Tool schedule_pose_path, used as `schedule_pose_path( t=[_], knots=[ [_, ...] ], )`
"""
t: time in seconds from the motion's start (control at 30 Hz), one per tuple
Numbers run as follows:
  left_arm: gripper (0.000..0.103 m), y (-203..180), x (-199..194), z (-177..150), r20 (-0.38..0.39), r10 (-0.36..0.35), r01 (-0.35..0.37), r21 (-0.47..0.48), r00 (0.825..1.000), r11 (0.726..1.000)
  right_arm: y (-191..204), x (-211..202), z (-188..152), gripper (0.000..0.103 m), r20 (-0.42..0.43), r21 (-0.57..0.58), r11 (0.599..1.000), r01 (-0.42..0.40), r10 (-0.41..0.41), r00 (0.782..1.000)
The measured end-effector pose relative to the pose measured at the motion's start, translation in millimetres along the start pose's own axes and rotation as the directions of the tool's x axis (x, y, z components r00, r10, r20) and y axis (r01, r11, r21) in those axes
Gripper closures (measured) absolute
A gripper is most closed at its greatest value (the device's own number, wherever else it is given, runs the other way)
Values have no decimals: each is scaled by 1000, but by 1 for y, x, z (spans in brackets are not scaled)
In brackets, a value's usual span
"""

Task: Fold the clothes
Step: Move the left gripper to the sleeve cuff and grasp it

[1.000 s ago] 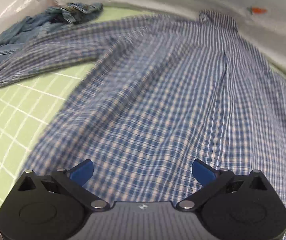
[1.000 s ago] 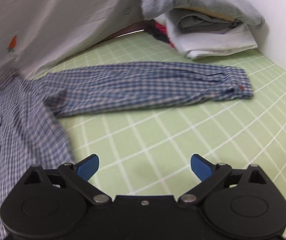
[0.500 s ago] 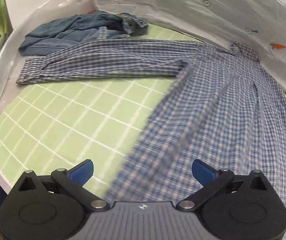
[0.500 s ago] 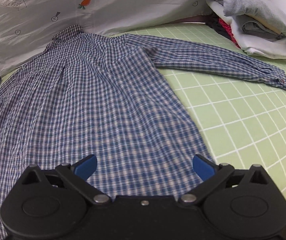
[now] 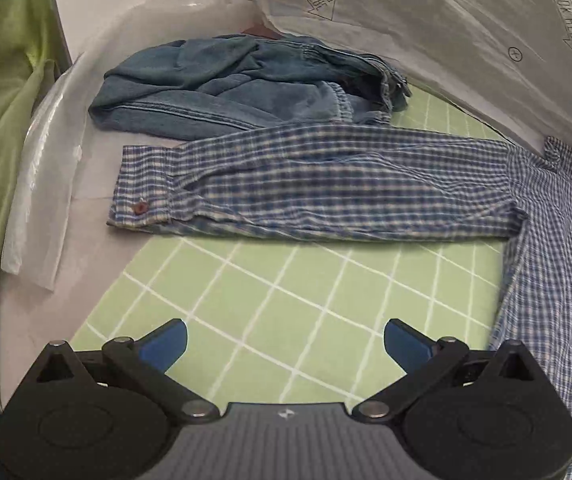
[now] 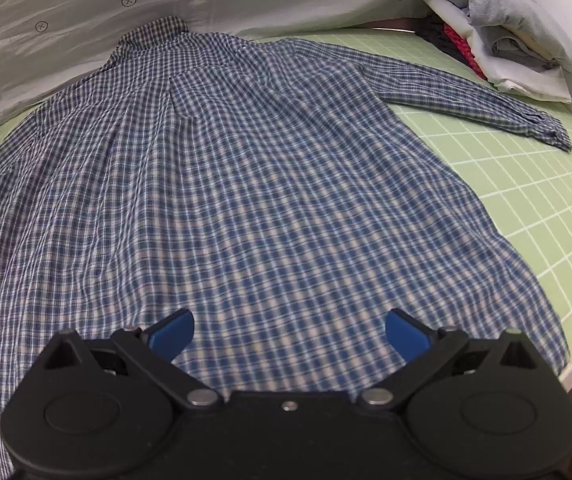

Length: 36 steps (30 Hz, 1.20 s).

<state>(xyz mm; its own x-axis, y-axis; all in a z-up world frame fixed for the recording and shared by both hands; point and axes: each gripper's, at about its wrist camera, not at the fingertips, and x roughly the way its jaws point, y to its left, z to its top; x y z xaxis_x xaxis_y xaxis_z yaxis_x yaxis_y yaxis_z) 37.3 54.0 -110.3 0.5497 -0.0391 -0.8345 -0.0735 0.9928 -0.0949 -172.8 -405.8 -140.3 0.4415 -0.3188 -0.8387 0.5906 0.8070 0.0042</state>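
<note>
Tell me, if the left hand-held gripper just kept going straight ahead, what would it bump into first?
Probably the plaid shirt sleeve, stretched across its path beyond bare green mat. The left hand-held gripper is open; depth is hard to judge.

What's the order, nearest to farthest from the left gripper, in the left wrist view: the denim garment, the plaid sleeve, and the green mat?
From the left gripper:
1. Green mat, directly under and ahead of the open fingers.
2. Plaid sleeve, lying across the middle, cuff to the left.
3. Denim garment, bunched behind the sleeve, by the back wall.
</note>
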Motion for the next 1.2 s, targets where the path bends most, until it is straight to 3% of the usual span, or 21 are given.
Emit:
schedule_pose_path(
  t=[0.33,0.53,0.7,1.03,1.13,1.2],
  knots=[
    [0,52,33,40,5,64,-64,47,998,997,46,4,-22,0,-54,83,992,91,-87,995],
    [0,68,39,49,39,60,-61,21,997,998,65,0,-30,0,-66,64,994,84,-80,995],
    [0,76,54,53,3,75,-75,2,997,997,71,1,-30,0,-80,71,992,105,-100,992],
    [1,86,56,54,21,32,-31,-43,999,999,71,0,-33,0,-97,72,989,127,-119,988],
    [7,88,57,56,26,33,-32,-55,999,998,67,-2,-34,0,-97,73,989,132,-124,987],
    [17,86,56,58,32,26,-26,-13,999,1000,66,-3,-36,0,-98,76,988,136,-128,987]
  ],
)
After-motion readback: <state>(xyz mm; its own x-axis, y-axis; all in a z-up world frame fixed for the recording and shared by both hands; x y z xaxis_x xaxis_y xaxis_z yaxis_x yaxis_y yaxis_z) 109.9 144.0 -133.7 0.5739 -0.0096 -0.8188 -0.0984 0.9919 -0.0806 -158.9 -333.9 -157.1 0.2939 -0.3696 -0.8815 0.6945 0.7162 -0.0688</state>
